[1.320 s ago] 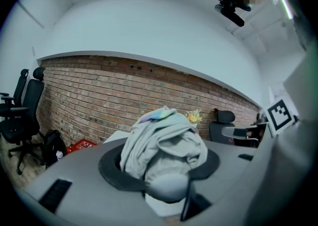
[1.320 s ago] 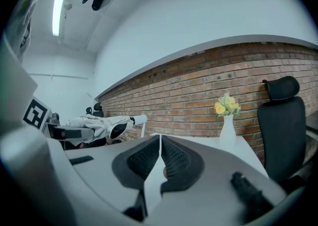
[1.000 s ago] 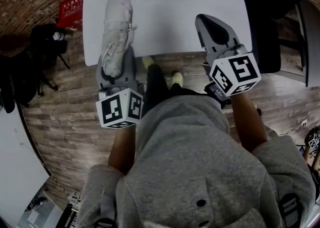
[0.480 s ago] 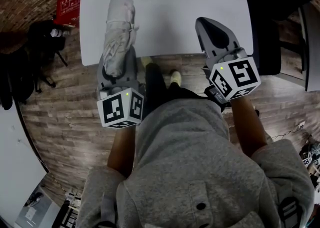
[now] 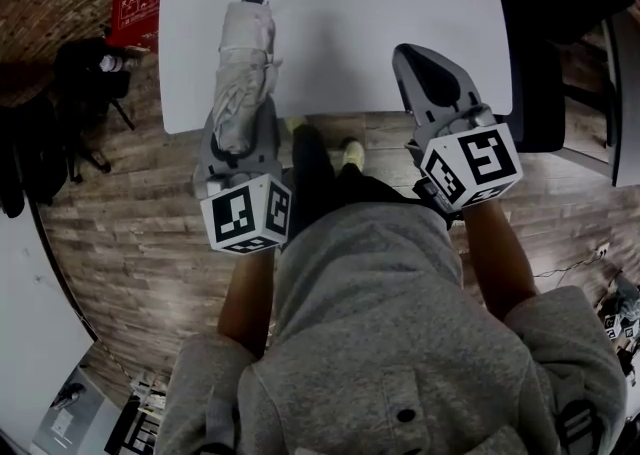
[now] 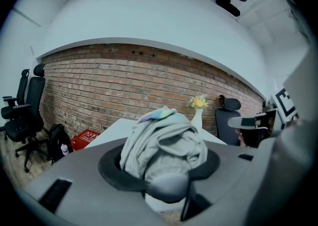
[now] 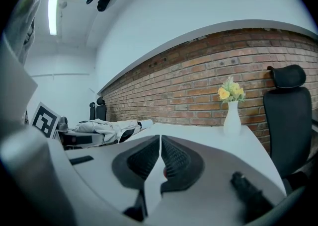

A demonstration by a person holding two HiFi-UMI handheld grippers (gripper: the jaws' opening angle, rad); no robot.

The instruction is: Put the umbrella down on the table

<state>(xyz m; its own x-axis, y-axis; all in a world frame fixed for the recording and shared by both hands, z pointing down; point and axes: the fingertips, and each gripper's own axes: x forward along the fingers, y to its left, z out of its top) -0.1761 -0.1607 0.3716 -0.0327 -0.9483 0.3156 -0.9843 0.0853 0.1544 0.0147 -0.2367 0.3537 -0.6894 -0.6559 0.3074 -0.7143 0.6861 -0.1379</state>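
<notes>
L claw (image 5: 240, 128) pinching umbrella (image 5: 245, 53), left of frame; R claw (image 5: 412, 61) pressed together, empty.
Lower flat onto counter (image 5: 350, 13), tip well inside edge, b4 releasing.

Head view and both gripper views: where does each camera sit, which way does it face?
Head view: on the person's head, facing down at the table; shows torso, forearms, left gripper, right gripper.
Left gripper view: on that gripper, facing the brick wall; its jaws clamp the umbrella.
Right gripper view: on that gripper, facing the same wall; jaws shut, empty.
Shared: both gripper views show the vase.
</notes>
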